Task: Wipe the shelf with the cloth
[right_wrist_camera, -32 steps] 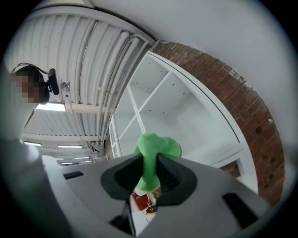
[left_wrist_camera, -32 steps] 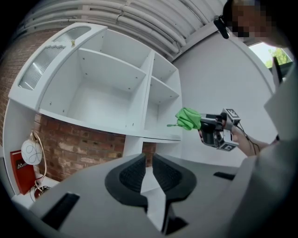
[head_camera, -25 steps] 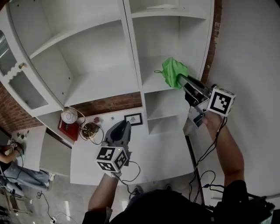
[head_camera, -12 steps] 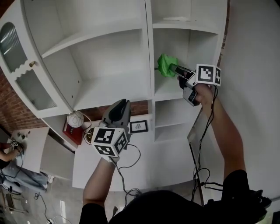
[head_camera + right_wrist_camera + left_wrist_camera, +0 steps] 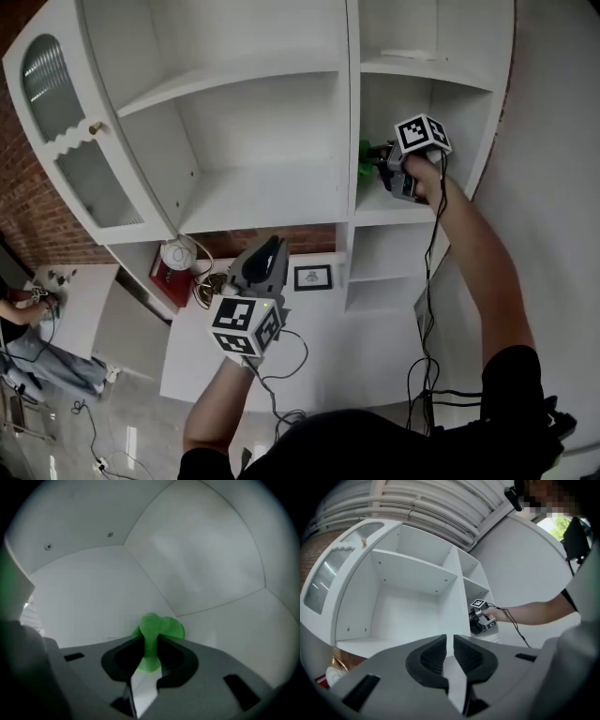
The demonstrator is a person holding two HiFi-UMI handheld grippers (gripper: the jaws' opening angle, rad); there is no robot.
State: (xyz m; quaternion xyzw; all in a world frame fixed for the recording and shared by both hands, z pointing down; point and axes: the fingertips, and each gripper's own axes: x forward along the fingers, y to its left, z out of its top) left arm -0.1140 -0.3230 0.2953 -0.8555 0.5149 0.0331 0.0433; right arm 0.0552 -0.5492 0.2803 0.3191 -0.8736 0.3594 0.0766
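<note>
Right gripper (image 5: pixel 150 652) reaching into narrow white shelf (image 5: pixel 398 208) compartment, jaws clamped on green cloth (image 5: pixel 158 629), left gripper (image 5: pixel 449 654) lower down, jaws closed on nothing

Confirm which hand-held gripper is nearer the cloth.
Right. The right hand-held gripper is clamped on the cloth, inside the narrow bay of the shelf. The left hand-held gripper hangs lower, out in front of the wide bay, well apart from the cloth.

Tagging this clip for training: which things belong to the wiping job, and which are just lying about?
Job: cloth, pinched in right gripper; shelf it reaches into.
Lying about: framed picture, red box, round white object on the counter; left gripper, shut, empty.
</note>
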